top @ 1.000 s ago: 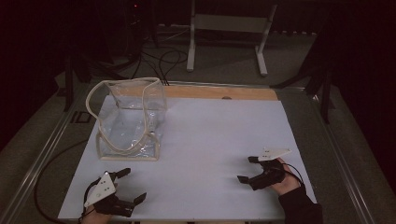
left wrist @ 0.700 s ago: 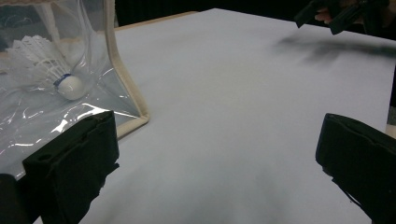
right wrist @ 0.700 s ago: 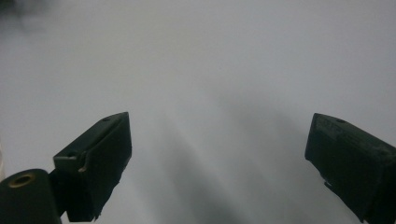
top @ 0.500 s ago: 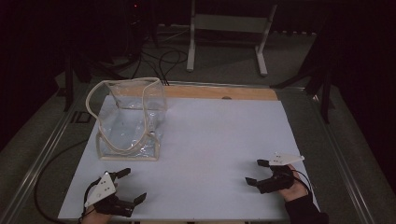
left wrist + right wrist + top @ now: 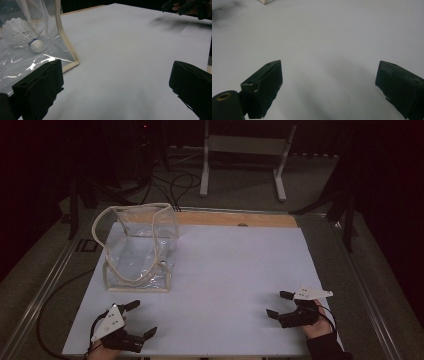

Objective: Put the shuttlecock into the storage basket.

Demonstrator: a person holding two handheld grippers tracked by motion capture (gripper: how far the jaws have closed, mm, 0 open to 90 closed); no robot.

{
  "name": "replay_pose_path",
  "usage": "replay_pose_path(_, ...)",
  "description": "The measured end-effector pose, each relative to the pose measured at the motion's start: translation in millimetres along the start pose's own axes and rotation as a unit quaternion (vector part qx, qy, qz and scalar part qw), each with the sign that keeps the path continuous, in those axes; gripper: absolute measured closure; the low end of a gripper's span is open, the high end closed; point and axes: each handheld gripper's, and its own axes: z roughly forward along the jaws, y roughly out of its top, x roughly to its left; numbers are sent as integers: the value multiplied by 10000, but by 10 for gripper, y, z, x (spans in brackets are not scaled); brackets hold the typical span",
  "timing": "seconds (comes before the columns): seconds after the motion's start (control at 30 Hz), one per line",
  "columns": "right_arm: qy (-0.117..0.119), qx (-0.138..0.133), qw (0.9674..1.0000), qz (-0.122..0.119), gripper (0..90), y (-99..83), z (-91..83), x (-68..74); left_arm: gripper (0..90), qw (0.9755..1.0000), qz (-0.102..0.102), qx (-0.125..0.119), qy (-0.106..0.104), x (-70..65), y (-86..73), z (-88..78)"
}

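Your white table top (image 5: 235, 285) is the biggest thing in front of you, with a strip of bare wood along its far edge. Take the clear bag (image 5: 137, 252) as your landmark: it stands on the far left part of the white surface, see-through plastic with cream piping along its edges and a cream strap looping over its open top. Your left gripper (image 5: 137, 320) sits just on the near side of the bag, close to the table's near edge, with its jaws spread wide and nothing between them. In the left gripper view the bag's piped corner lies just past one jaw. Your right gripper (image 5: 280, 305) is well apart from the bag, off to its right near the table's near right corner, jaws also wide apart and empty, pointing back toward the bag's side. Inside the bag, low against its clear wall, lies a white shuttlecock (image 5: 22, 33) with a rounded cork tip and a blue band
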Motion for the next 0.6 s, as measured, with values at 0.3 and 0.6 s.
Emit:
replay_pose_path(0.3,96,58,9999,-6,73,-19,92,17,6,10000,-13,10,-15,1,-8,8)
replay_pose_path(0.6,104,152,9998,25,78,-39,131,1,6,10000,-6,41,-19,7,-15,26)
